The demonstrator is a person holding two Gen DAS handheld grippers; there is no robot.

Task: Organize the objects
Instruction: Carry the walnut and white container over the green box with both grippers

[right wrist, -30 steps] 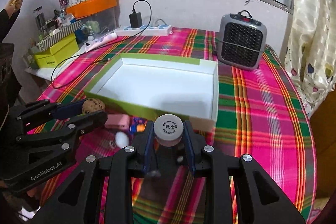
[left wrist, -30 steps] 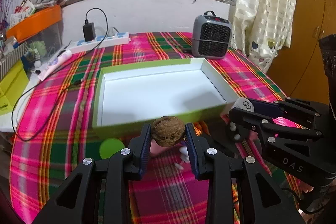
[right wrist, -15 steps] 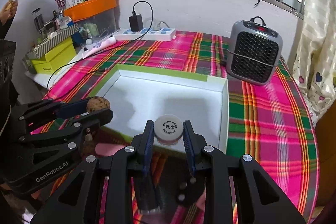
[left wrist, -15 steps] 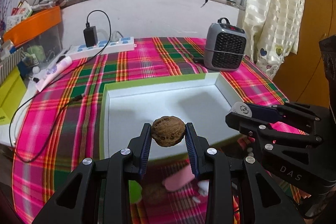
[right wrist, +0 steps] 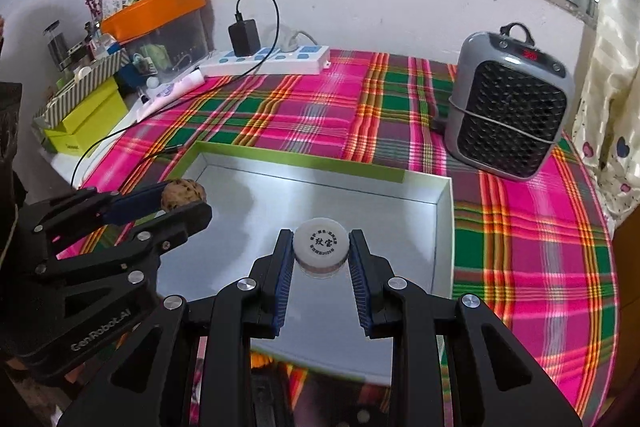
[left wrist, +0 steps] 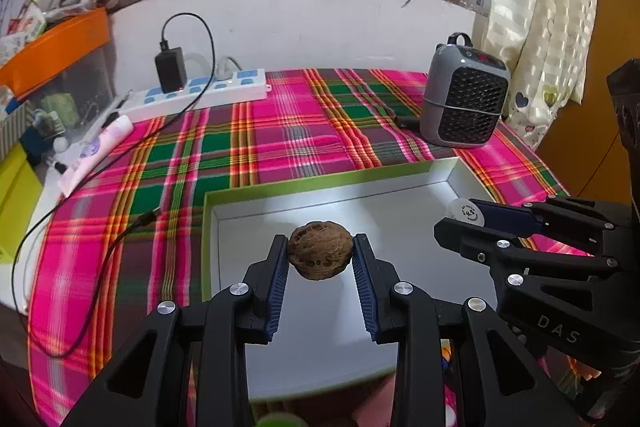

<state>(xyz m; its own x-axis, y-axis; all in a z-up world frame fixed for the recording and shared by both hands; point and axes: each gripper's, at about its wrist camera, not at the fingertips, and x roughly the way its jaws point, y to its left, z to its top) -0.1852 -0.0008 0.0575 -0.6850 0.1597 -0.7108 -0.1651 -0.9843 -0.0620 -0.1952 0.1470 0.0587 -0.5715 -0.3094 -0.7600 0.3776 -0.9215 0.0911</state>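
Walnut (left wrist: pixel 320 250) and jar (right wrist: pixel 320 247) have moved over the tray (left wrist: pixel 320 183).

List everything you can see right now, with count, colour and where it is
walnut: one, brown, in left gripper, over the box
small jar: one, white cap, in right gripper, over the box
box: one, white inside, green rim, on the cloth
tablecloth: one, pink-green plaid
heater: one, grey, far right
power strip: one, white, by the wall
charger: one, black, plugged into the strip
orange-lidded bin: one, far left
left gripper: black, blue pads
right gripper: black, blue pads
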